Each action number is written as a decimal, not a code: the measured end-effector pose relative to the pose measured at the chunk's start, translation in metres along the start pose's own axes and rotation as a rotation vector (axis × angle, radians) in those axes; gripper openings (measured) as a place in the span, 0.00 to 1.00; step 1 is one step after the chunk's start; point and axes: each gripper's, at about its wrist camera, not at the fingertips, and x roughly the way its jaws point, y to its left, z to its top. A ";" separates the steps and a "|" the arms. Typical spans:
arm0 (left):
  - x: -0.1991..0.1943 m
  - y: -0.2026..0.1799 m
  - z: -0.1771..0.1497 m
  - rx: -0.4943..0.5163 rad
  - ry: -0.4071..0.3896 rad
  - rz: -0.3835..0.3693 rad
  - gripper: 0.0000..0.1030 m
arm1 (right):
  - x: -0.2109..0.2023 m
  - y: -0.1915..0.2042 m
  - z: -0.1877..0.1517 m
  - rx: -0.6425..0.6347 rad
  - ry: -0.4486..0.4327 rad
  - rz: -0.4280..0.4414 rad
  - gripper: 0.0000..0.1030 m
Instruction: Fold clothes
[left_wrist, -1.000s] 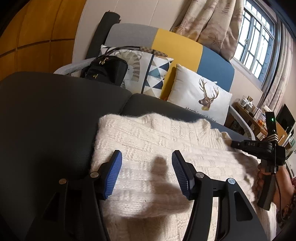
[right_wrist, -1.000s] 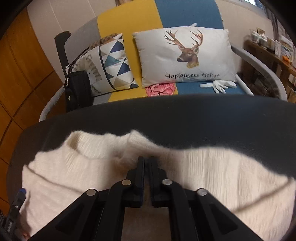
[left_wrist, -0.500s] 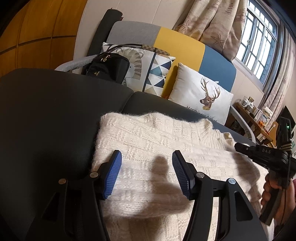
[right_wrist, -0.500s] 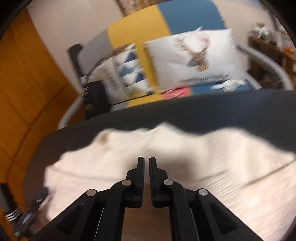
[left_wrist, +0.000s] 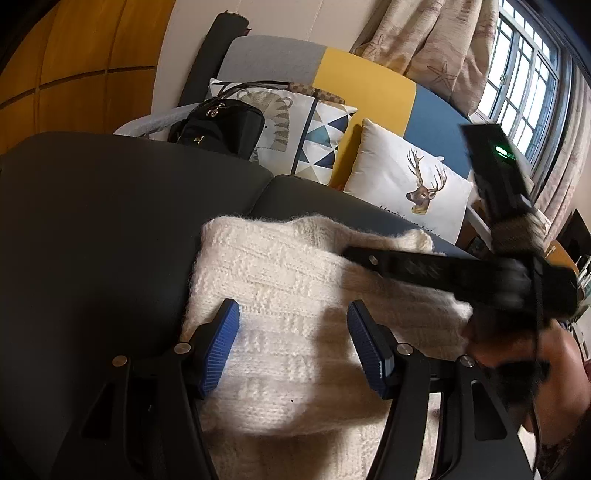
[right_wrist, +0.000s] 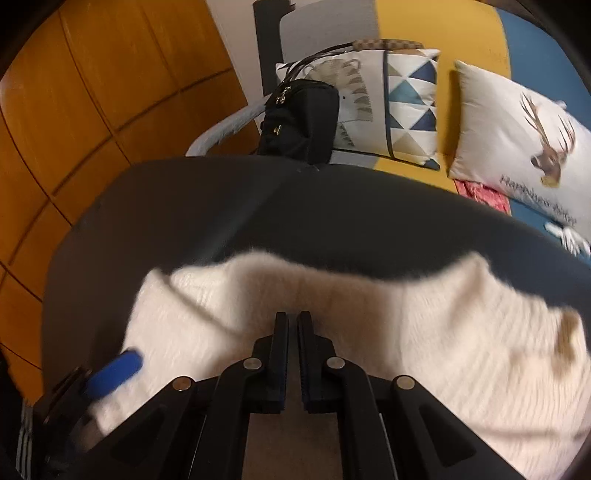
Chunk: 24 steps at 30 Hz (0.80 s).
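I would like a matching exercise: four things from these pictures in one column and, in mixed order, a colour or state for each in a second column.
1. sweater
2. handbag
3. left hand-held gripper
4. right hand-held gripper

a. black
b. jaws shut, nothing between them
c. cream white
d. jaws opening, nothing gripped

Pairs: 1-c, 2-a, 3-d, 4-b

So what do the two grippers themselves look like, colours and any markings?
Both are black plastic frames with silver pivot screws. The left gripper has ribbed blue pads. The right gripper has slim black fingers edged with blue, and carries a black box with a green light on top.
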 end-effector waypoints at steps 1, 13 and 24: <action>0.000 0.000 0.000 0.001 0.000 0.002 0.62 | 0.004 -0.001 0.004 0.011 0.003 -0.009 0.02; -0.001 0.000 -0.001 -0.006 -0.002 0.009 0.62 | 0.004 0.021 0.011 -0.016 -0.033 0.087 0.06; -0.001 0.001 -0.003 -0.012 -0.007 0.007 0.62 | 0.039 0.017 0.024 0.014 -0.012 0.011 0.00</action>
